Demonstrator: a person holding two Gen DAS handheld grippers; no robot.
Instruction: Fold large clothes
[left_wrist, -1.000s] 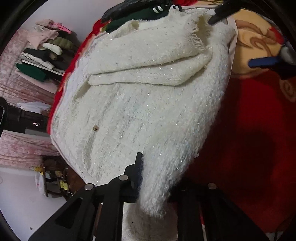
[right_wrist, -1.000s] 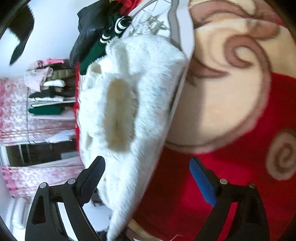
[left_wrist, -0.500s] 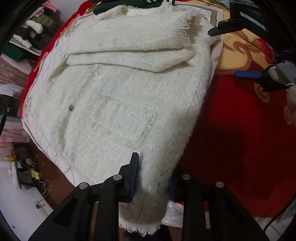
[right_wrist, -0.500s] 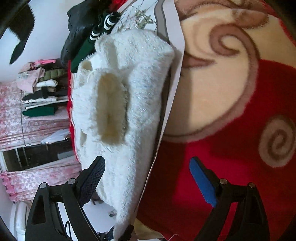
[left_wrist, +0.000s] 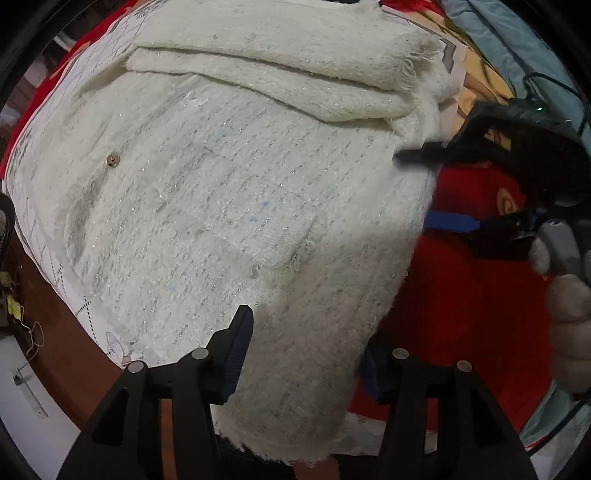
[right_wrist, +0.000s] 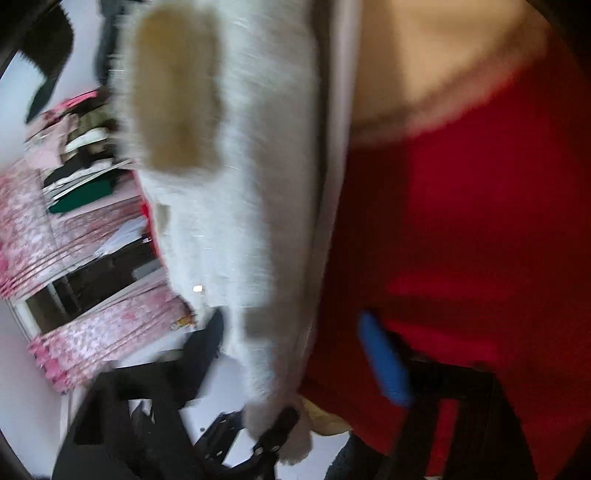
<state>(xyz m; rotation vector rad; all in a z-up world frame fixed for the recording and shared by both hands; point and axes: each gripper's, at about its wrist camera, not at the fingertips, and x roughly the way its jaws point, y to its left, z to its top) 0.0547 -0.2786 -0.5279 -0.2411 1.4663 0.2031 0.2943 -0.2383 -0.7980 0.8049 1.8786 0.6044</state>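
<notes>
A large fluffy white knit garment (left_wrist: 236, 192) lies spread on a red patterned blanket (left_wrist: 469, 288), its far part folded over in layers (left_wrist: 280, 74). My left gripper (left_wrist: 306, 354) has its jaws apart around the garment's near edge, which fills the gap. My right gripper (left_wrist: 428, 188) shows at the right in the left wrist view, open, at the garment's right edge. In the blurred right wrist view the garment (right_wrist: 236, 184) hangs between the open right gripper's fingers (right_wrist: 299, 354); the left gripper's black frame shows below it.
A white patterned sheet (left_wrist: 48, 266) lies under the garment at the left. A brown button (left_wrist: 112, 160) sits on the garment. Stacked clothes (right_wrist: 81, 155) and pink curtains (right_wrist: 92, 332) stand beyond the bed edge. Light blue fabric and cables (left_wrist: 517, 48) lie far right.
My left gripper has opened wider and moved in over the garment's near edge. My right gripper has swung quickly towards the garment's right edge; its view is now blurred.
</notes>
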